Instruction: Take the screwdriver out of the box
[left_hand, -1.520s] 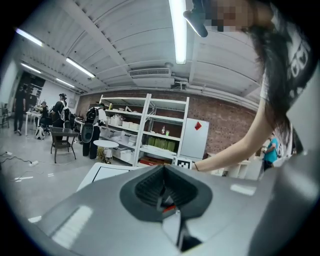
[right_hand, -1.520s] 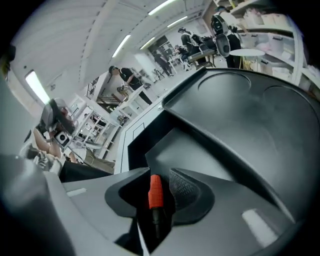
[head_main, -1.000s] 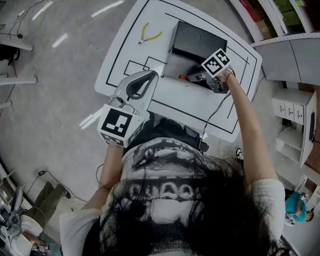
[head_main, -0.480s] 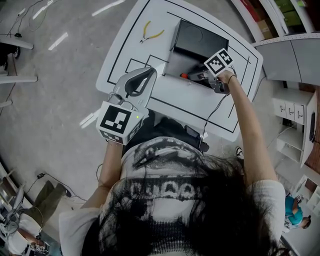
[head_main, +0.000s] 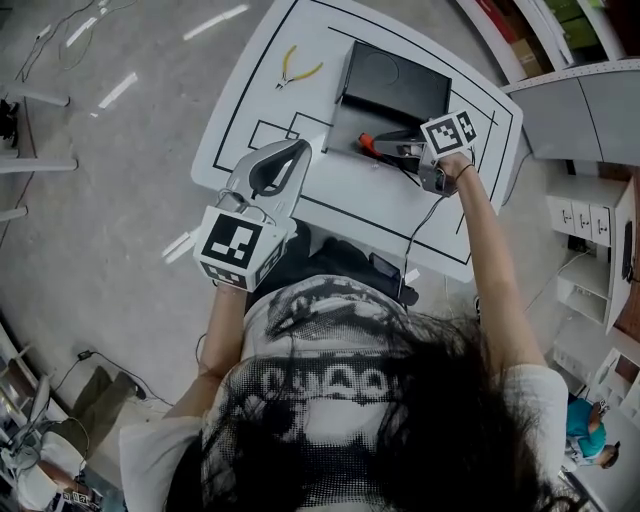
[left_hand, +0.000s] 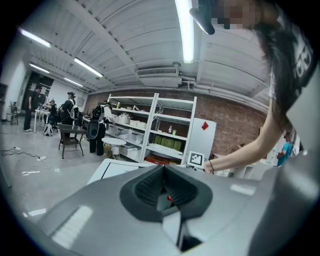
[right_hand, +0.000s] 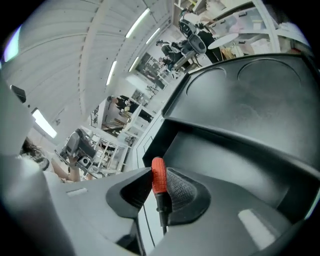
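Observation:
The screwdriver has a red ribbed handle and a thin black shaft. My right gripper is shut on it, with the handle sticking out past the fingertips. In the head view the right gripper hangs over the front edge of the open black box, and the screwdriver's red handle points left. The box interior lies dark behind the tool. My left gripper hovers over the near left of the white table, apart from the box. Its jaws are shut on nothing.
Yellow-handled pliers lie on the table's far left, beyond black outline markings. A grey shelf unit and a white cabinet stand to the right of the table. A cable hangs off the table's near edge.
My right gripper has risen from the box's front with the screwdriver and tilted, so the red handle now shows clear of the box. The left gripper has stayed put.

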